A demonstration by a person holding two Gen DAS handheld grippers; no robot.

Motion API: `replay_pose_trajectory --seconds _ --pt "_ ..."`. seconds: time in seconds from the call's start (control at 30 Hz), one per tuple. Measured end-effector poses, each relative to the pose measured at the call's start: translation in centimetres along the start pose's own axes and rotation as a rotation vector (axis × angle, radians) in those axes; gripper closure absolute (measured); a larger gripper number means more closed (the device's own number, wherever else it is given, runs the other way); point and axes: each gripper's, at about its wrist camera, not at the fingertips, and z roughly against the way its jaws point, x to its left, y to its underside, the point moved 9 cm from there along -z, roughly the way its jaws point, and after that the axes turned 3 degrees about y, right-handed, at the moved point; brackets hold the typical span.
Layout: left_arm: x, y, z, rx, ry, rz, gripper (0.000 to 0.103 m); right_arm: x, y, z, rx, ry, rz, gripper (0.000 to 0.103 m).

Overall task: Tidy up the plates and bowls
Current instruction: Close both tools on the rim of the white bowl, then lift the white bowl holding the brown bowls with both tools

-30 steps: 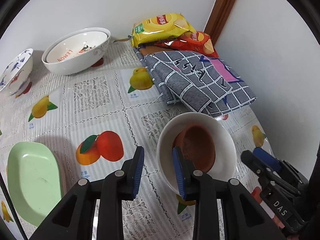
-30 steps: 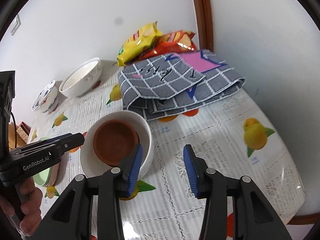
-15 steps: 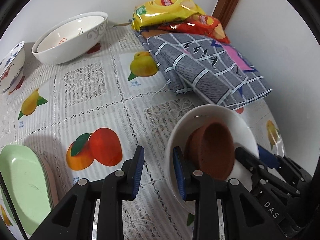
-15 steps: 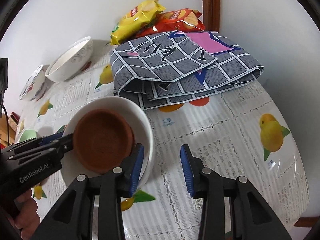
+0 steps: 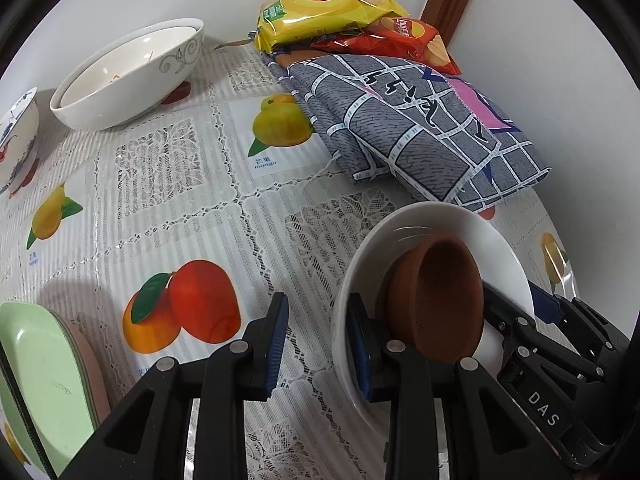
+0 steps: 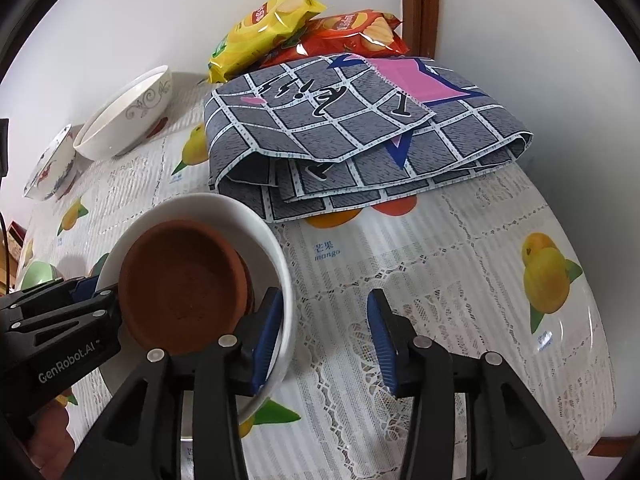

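Two grippers are in on one white bowl (image 5: 424,232) at the near right of the counter (image 5: 208,216). Your left gripper (image 5: 318,344) straddles the bowl's near-left rim: one finger sits inside the bowl, the other outside over the cloth, and the gap is wider than the rim, so it stands apart and pinches nothing. Your right gripper (image 6: 322,338) does the same on the opposite rim, left finger inside, right finger outside; its jaws are opening, with the rim between them but not pressed.

Inside the white bowl a brown clay dish (image 5: 440,296) leans on edge, tilted, its open face turned toward the right gripper; in the right wrist view the dish (image 6: 180,284) shows its hollow, and a second brown rim seems nested behind it, hard to tell. The dish is round, so it has no long axis. The white bowl itself tips with its mouth toward the left gripper side.

At the near left a green oval plate (image 5: 40,380) lies on a pinkish one, long axis running near to far.

Farther back a grey checked cloth (image 5: 416,128) lies folded just beyond the bowl. Behind it are a yellow chip bag (image 5: 324,12) and a red chip bag (image 5: 400,36), against the wall. At far left a large white bowl (image 5: 132,76) stands upright with another nested in it, and beside it a blue-patterned bowl (image 5: 16,136).
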Motion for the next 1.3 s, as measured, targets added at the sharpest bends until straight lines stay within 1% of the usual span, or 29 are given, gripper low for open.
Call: replay_pose_trajectory --seconds 0.13,0.27,0.43,0.47,0.5,0.53,0.63,0.67,0.73,0.77,0.8,0.83,0.9,1.0,1.3 --pt "-0.1 -0.1 0.0 0.003 0.000 0.004 0.075 0.0 -0.1 0.1 -0.033 0.002 0.001 0.059" --pt "0.0 0.0 0.0 -0.005 0.006 0.022 0.077 0.3 -0.2 0.4 -0.061 0.029 0.038 0.059" --pt "-0.1 0.2 0.2 -0.026 0.006 0.018 0.078 0.3 -0.2 0.4 -0.068 0.009 0.020 0.062" --pt "-0.1 0.2 0.2 -0.026 0.011 0.025 0.078 0.3 -0.1 0.4 -0.066 0.005 0.017 0.063" --pt "-0.1 0.2 0.2 -0.023 0.019 0.032 0.078 0.4 -0.1 0.3 -0.062 -0.003 0.014 0.068" --pt "-0.1 0.3 0.1 -0.016 0.030 0.034 0.080 0.6 -0.1 0.3 -0.058 -0.012 0.011 0.070" --pt "-0.2 0.4 0.0 0.004 0.042 0.040 0.082 0.7 -0.1 0.2 -0.047 -0.021 0.015 0.072" --pt "-0.4 0.4 -0.1 0.005 0.045 0.039 0.084 0.7 -0.1 0.2 -0.041 -0.025 0.013 0.072" --pt "-0.6 0.4 0.0 0.001 0.038 0.027 0.087 0.8 -0.1 0.1 -0.033 -0.045 0.006 0.077" --pt "-0.8 0.4 0.0 -0.001 0.039 0.025 0.091 0.9 -0.1 0.1 -0.033 -0.047 0.005 0.078" --pt "-1.0 0.4 0.0 -0.003 0.042 0.020 0.093 1.0 -0.1 0.1 -0.033 -0.049 0.003 0.080" --pt "-1.1 0.4 0.0 -0.008 0.039 0.015 0.094 1.1 -0.1 0.1 -0.033 -0.055 0.002 0.086" --pt "-1.2 0.3 0.0 -0.009 0.033 0.011 0.094 1.7 -0.1 0.2 -0.033 -0.094 0.005 0.093" --pt "-1.0 0.3 0.0 -0.003 0.052 0.023 0.094 1.8 -0.1 0.2 -0.044 -0.092 -0.006 0.093" --pt "-1.3 1.2 0.5 0.006 0.064 0.026 0.094 1.3 0.5 0.8 -0.032 -0.087 -0.072 0.094"
